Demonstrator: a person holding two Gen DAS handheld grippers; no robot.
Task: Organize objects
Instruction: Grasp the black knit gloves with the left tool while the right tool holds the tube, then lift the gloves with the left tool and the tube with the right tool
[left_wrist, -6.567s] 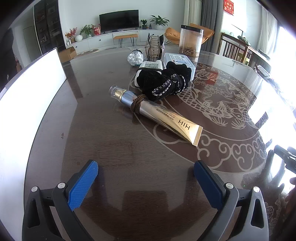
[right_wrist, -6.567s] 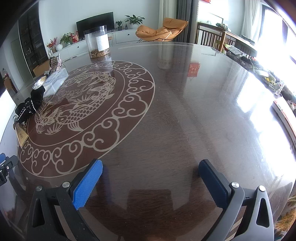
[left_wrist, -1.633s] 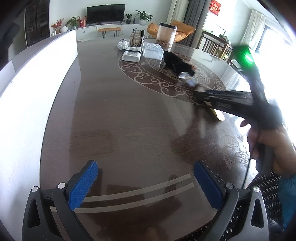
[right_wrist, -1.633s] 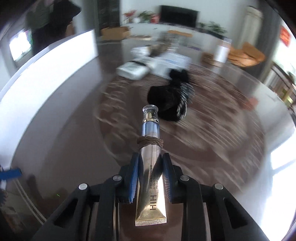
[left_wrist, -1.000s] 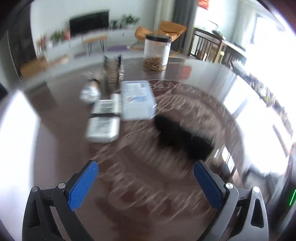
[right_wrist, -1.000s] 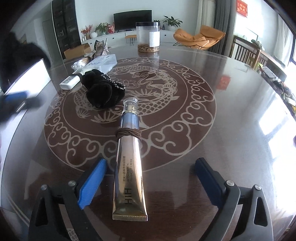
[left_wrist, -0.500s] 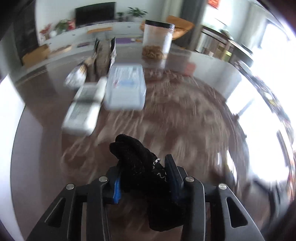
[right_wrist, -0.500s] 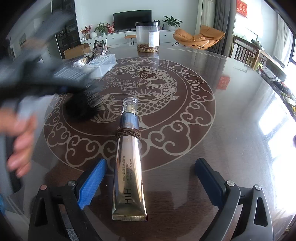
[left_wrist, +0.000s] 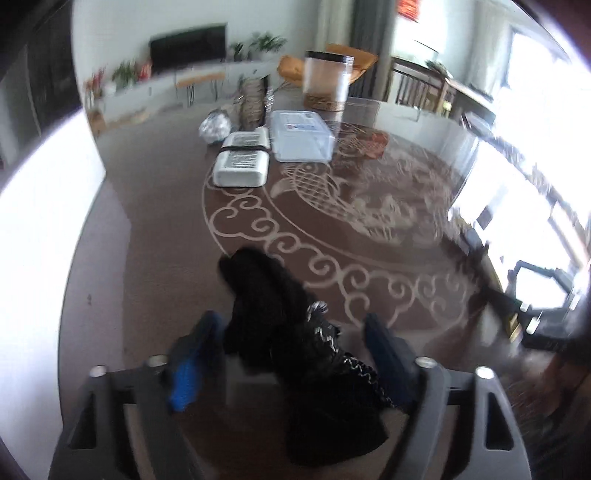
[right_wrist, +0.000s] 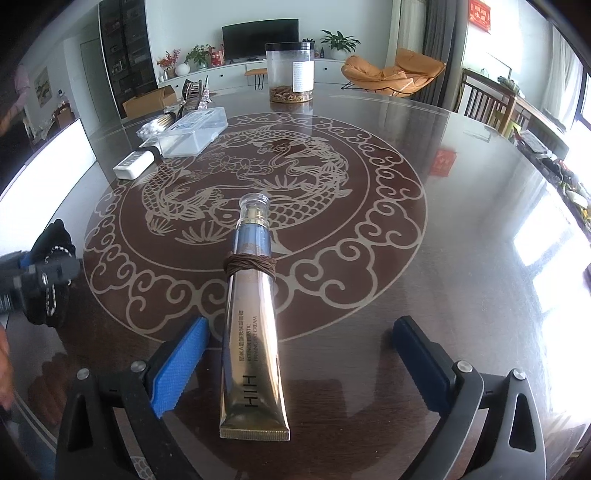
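Note:
A pair of black gloves with a silver chain trim (left_wrist: 291, 354) lies between the jaws of my left gripper (left_wrist: 291, 332). Those jaws are opening, and the blue pads (left_wrist: 184, 376) stand clear of the fabric. The view is blurred. In the right wrist view the same gloves (right_wrist: 51, 240) and left gripper (right_wrist: 40, 273) sit at the table's far left. A gold cream tube (right_wrist: 251, 332) with a brown hair tie around its neck lies flat on the table. My right gripper (right_wrist: 301, 325) stands open around it, and neither pad touches it.
The dark round table (right_wrist: 443, 221) bears a pale dragon pattern. At its far side stand a clear plastic box (left_wrist: 299, 136), white packs strapped together (left_wrist: 242, 162), a small bag of white balls (left_wrist: 214, 125) and a clear jar (left_wrist: 327, 85). A white panel (left_wrist: 44, 206) runs along the left.
The left gripper, shut on the gloves half a second ago, has spread its jaws and come down toward the table's near left. The right gripper and the tube have not moved.

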